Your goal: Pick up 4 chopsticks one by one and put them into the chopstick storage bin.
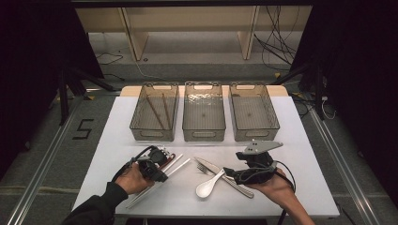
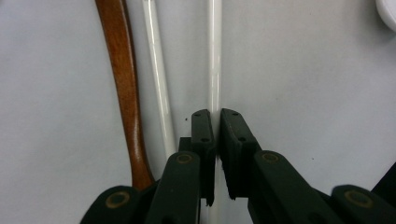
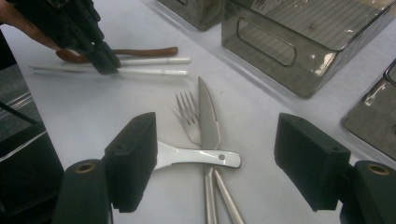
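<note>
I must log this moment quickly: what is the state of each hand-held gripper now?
Left hand-held gripper: closed on a white chopstick.
Right hand-held gripper: open, holding nothing, above the white spoon.

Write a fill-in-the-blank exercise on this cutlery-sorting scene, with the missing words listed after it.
1. The left gripper is shut on a ____ chopstick.
2. The right gripper hovers with its jaws ____ above the white spoon.
3. The knife lies partly on top of the ____.
4. Brown chopsticks lie in the ____ of the three bins.

Missing words: white; open; fork; left
</note>
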`<state>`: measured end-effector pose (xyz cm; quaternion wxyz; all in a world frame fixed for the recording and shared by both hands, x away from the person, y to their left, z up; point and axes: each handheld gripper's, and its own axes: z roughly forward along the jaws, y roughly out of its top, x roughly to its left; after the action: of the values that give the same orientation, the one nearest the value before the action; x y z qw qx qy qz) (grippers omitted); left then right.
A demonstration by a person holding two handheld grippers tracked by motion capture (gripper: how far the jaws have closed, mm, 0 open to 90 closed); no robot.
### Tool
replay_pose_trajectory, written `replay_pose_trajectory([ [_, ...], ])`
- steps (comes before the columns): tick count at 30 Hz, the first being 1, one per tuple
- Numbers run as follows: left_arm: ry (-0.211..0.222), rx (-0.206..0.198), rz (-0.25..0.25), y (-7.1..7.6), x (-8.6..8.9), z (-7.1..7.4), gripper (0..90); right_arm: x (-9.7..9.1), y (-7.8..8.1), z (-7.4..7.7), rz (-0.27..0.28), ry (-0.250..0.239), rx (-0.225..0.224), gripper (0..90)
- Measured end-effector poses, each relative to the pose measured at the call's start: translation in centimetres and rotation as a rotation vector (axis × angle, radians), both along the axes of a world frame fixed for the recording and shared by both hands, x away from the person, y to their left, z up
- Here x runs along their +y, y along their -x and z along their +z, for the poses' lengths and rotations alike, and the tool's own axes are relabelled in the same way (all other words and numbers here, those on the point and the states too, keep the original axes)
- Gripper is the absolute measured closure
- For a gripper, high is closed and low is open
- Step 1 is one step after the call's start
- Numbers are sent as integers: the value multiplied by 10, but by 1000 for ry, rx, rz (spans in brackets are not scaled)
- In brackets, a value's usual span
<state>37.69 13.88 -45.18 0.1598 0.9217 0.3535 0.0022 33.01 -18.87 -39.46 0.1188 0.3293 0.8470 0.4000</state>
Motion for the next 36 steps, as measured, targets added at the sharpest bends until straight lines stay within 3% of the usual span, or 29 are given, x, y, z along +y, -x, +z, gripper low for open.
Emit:
replay_pose_trajectory([
  [6, 54, -32, 19, -4, 9, 17, 837, 0, 0, 0, -3, -3, -1, 310],
  [19, 236, -100, 109, -18, 38, 51, 836, -1, 0, 0, -4, -8, -1, 310],
  [32, 352, -208, 193, -43, 62, 93, 836, -2, 0, 2, -8, -24, -16, 307],
  [36, 385, -222, 215, -51, 66, 99, 836, -3, 0, 3, -6, -32, -23, 305],
])
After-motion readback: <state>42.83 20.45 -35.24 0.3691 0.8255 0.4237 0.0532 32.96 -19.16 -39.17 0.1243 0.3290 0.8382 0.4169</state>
